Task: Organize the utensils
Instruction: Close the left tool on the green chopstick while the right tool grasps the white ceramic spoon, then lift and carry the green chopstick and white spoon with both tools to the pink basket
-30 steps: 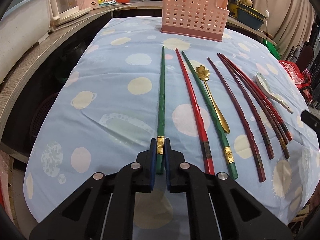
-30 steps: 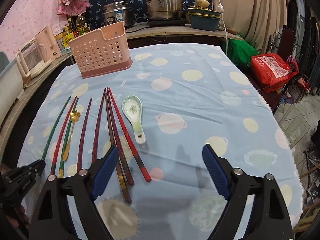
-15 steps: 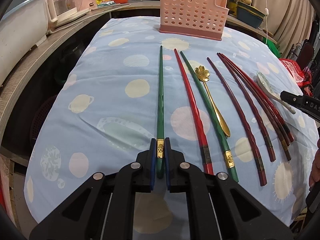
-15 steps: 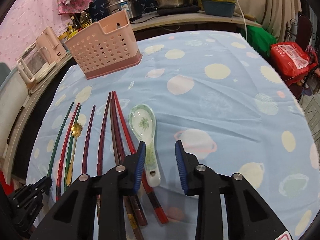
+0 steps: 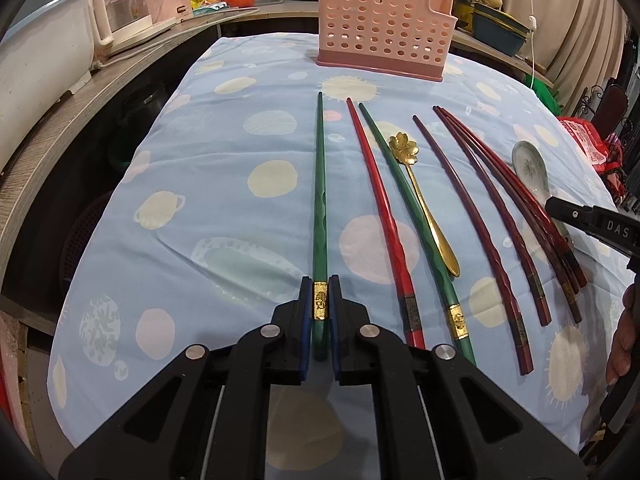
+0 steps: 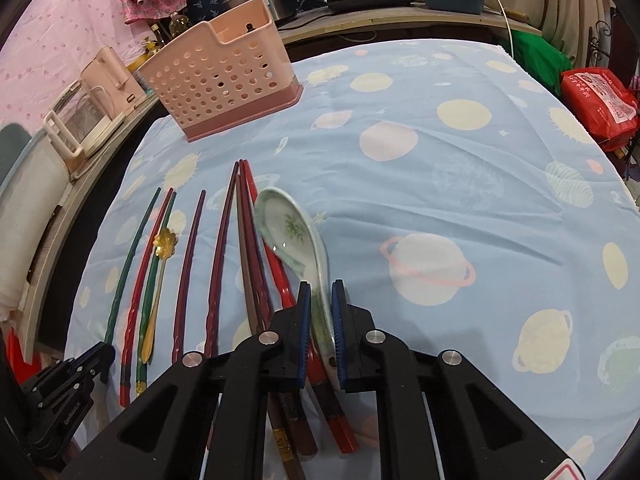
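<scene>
A table is covered by a blue cloth (image 5: 208,208) with pale dots and planets on it; a pink basket (image 5: 384,28) full of round holes is stood at the far end of the cloth, and nothing can be seen sticking out of it. A row of utensils is laid flat on the cloth, nearer than the basket; a green chopstick (image 5: 320,208) is set apart at the left side of the row; next to it a red chopstick (image 5: 380,216) and a second green chopstick (image 5: 412,216) are laid close together, with a gold spoon (image 5: 420,196) with a flower-shaped bowl just beside them; dark red chopsticks (image 5: 480,216) are spread out past the spoon, and some of them are crossed near their tips. The left gripper (image 5: 320,304) is closed on the thick end of the lone green chopstick, just at its gold band, and its blue pads are pressed on both sides; the chopstick is seen lying along the cloth. A white spoon (image 6: 292,236) with a green leaf picture is laid at the right end of the row, touching a red chopstick beside it. The right gripper (image 6: 320,312) has just been closing, and its blue pads are now shut on the handle of the white spoon; the bowl of the spoon is pointed away toward the basket.
</scene>
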Tool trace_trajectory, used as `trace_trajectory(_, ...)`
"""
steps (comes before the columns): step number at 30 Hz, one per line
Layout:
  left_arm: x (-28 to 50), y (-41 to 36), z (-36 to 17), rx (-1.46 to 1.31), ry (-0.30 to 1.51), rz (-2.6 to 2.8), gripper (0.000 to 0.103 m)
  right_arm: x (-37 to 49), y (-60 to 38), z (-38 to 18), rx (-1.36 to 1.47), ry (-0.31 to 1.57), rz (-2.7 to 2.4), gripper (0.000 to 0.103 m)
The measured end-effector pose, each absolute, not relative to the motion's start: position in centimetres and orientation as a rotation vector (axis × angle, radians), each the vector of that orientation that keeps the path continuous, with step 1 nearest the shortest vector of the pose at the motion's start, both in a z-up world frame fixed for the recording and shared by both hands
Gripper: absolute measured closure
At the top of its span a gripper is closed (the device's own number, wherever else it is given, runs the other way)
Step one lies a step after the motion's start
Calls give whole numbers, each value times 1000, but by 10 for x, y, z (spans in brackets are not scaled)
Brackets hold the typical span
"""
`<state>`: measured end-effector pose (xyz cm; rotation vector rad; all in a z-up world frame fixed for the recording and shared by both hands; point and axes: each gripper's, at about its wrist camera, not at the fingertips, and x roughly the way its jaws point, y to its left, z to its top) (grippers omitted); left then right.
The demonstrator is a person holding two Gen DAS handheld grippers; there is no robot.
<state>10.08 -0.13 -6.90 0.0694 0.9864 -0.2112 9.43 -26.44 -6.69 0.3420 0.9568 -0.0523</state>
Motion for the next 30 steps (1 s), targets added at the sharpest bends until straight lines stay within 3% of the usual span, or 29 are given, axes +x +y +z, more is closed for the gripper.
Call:
trace_trajectory(13, 101, 1, -67, 53, 988, -223, 95, 86, -261, -64, 313, 936, -65, 96)
trace_trajectory(30, 71, 16, -35, 6, 921, -261, 96, 39, -273, -17, 315, 832, -130, 95)
